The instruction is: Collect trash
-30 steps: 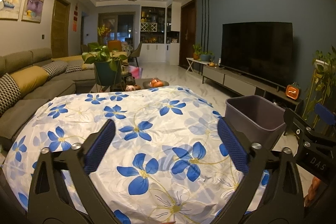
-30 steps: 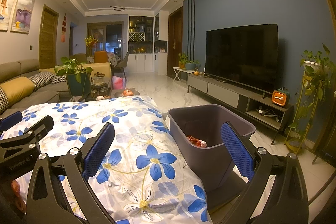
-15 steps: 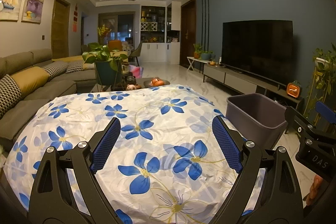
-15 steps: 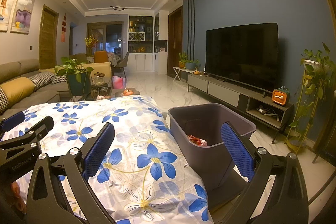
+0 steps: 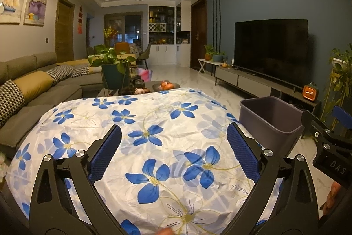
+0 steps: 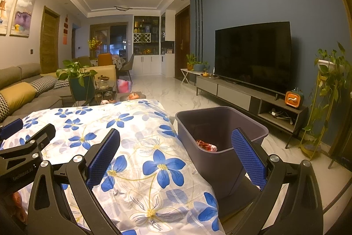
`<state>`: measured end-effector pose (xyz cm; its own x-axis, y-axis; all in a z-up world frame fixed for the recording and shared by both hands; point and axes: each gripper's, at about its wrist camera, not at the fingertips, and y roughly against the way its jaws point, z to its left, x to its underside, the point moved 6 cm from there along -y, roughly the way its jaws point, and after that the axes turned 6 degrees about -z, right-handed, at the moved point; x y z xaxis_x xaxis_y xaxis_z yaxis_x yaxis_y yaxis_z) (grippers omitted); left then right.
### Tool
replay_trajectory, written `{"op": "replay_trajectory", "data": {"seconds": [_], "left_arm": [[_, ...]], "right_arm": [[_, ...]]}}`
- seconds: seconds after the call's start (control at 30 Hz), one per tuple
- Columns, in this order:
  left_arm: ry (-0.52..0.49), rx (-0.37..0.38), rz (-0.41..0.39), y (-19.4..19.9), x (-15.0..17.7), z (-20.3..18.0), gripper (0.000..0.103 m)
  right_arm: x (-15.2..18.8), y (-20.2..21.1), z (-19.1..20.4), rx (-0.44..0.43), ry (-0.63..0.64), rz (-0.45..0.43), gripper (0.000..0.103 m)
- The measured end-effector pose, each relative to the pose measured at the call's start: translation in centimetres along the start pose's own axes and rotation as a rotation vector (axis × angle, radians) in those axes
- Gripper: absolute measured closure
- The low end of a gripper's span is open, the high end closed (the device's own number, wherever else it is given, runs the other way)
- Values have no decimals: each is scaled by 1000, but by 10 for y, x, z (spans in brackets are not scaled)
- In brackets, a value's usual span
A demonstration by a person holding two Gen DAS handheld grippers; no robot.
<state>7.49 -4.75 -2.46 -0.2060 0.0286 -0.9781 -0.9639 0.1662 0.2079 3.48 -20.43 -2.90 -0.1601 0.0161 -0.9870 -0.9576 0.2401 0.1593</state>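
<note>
Biggest thing in both views is the surface (image 5: 154, 116), fully covered by a white cloth with blue flowers (image 6: 136, 147). Just off its right edge sits a grey bin (image 6: 222, 160) on the marble floor (image 6: 167, 94), touching or nearly touching the cloth's edge. Down inside the bin there's a bit of red and white trash (image 6: 205, 145), lying near the wall closest to the camera.

The left gripper (image 5: 173, 151) hangs over the cloth, and its fingers have just been opening; they're spread wide now with nothing between them. The right gripper (image 6: 176, 153) sits at the surface's right edge, fingers (image 6: 246, 155) also spread wide and gripping nothing, the right one in front of the bin.
</note>
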Motion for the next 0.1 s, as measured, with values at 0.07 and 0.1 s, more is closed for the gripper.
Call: {"op": "replay_trajectory", "data": {"seconds": [0.07,0.1], "left_arm": [[0,6,2,0,0,0,8],[2,8,4,-1,1,0,8]], "right_arm": [[0,0,0,1,0,0,6],[0,0,0,1,0,0,6]]}}
